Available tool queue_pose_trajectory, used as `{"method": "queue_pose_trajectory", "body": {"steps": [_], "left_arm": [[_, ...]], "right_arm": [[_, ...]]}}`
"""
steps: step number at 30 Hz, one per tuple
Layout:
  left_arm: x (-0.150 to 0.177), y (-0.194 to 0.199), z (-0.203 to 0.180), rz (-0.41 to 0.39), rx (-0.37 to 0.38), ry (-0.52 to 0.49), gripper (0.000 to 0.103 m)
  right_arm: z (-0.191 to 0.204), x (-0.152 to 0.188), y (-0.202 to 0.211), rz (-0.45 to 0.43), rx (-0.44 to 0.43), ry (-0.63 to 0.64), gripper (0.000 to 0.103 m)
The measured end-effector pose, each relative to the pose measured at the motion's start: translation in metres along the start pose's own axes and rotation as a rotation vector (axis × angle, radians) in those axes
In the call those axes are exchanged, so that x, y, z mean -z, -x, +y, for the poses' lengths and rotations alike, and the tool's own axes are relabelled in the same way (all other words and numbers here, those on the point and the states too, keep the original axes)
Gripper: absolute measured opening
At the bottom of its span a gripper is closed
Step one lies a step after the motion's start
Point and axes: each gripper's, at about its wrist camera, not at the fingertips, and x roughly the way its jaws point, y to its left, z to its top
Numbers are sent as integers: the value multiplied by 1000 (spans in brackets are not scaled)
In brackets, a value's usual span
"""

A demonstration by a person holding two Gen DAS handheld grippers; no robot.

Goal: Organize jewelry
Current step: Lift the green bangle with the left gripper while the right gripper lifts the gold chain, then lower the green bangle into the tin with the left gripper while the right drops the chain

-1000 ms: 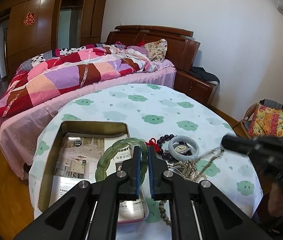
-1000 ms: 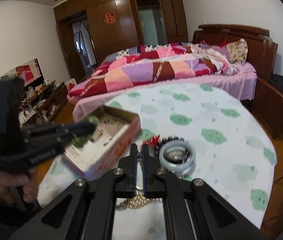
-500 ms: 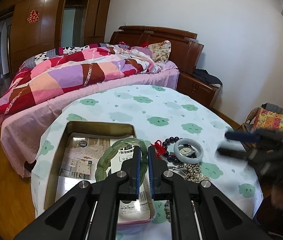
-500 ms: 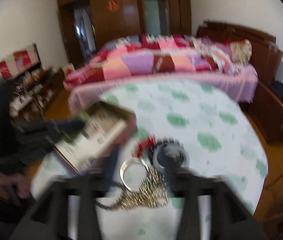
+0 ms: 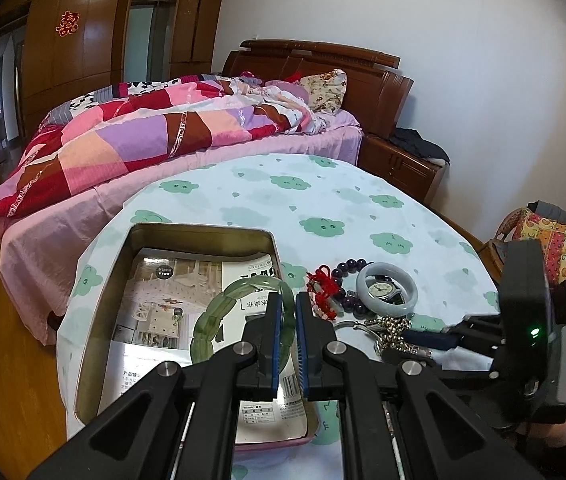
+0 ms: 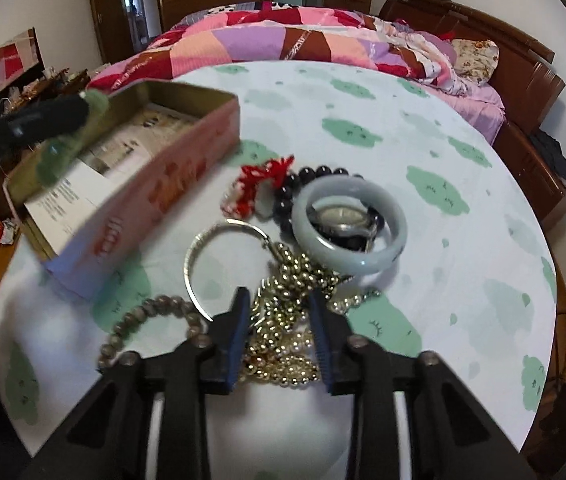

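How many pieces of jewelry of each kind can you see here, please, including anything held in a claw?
Rigid bangles: 2 (pale jade bangle, silver bangle)
Bead bracelets: 2 (dark purple bead bracelet, grey-brown bead bracelet)
Green segmented bracelet: 1
Wristwatch: 1
Red knotted charm: 1
Gold bead chain tangle: 1
Total: 8

Left tool (image 5: 287, 312) clamped on green bracelet (image 5: 219, 312) above open tin (image 5: 203, 234) on table (image 5: 323, 200); pale bangle (image 5: 387, 290), dark beads (image 5: 349, 266), red tassel (image 5: 323, 280) beside tin; right tool (image 5: 413, 344), jaws closing, over chain pile (image 5: 393, 326)
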Motion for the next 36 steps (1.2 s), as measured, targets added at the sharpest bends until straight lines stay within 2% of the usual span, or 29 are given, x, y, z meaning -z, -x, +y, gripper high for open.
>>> {"method": "queue_pose_trajectory", "body": {"steps": [1,3,13,18,24,31,36], "left_arm": [[0,0,0,-2,0,0,6],[0,0,0,-4,0,-1,6],[-10,11,4,-37,1,-5,6],[-20,19,11,-62,-11,-9,6],[-34,24,25,-92,-36,-10,6],[-42,8,42,-67,-39,8,6],[-45,-8,56,-39,-34,38,6]], "right_arm": [[0,1,2,-10,0,0,11],[-4,1,12,-41,-24,-21,7],[-9,-26,96,-241,-74,-43,7],[-4,-48,116,-300,-101,-19,7],[8,-71,123,-346,-115,25,7],[24,-95,112,-368,-148,55,7],[38,-112,88,-358,-167,72,7]]}}
